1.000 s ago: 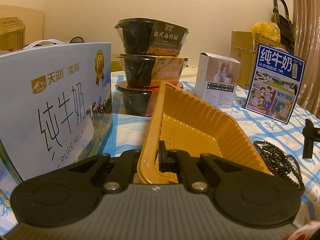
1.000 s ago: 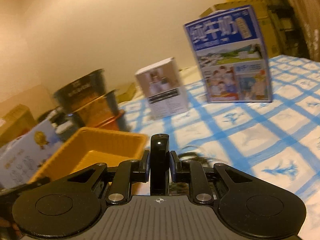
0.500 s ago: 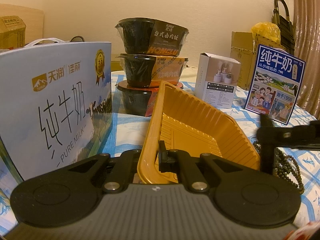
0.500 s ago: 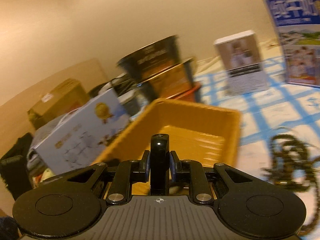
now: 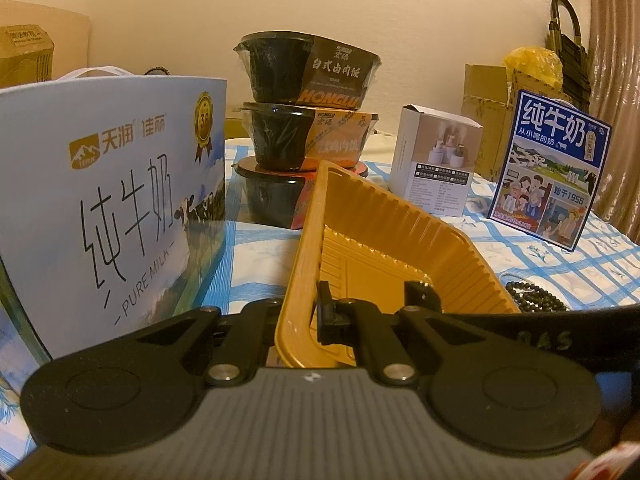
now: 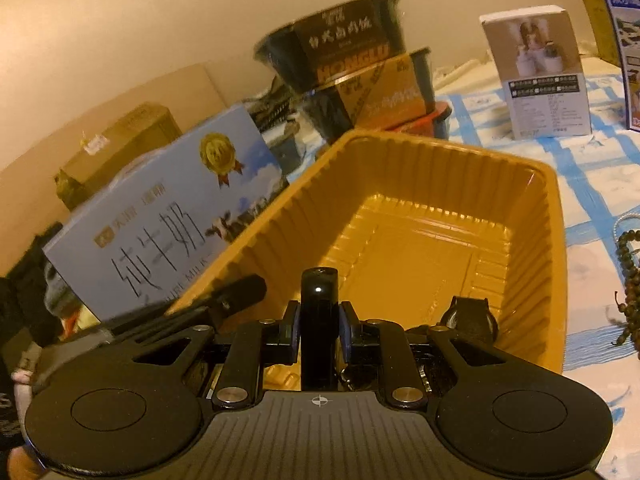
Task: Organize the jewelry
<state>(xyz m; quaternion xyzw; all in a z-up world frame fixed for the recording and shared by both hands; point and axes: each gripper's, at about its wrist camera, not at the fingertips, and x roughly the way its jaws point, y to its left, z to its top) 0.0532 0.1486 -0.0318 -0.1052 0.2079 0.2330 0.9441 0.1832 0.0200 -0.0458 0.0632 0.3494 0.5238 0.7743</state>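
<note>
Blue-checked cloth (image 5: 560,264) covers the table, cream wall behind. Left gripper (image 5: 316,312) clamps the near rim of the yellow tray (image 5: 384,240), tilting it. Right gripper (image 6: 319,320) pinches a black strap (image 6: 319,296) over the tray; a watch (image 6: 472,318) lies inside at the near wall. Bead string (image 5: 532,300) on the cloth, right of the tray. Milk box (image 5: 108,200) left of the tray, bowls (image 5: 304,128) behind it.

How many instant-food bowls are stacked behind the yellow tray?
3, in one stack: the top bowl, the middle bowl under it, and the bottom bowl, partly hidden by the yellow tray. Others behind could be hidden.
</note>
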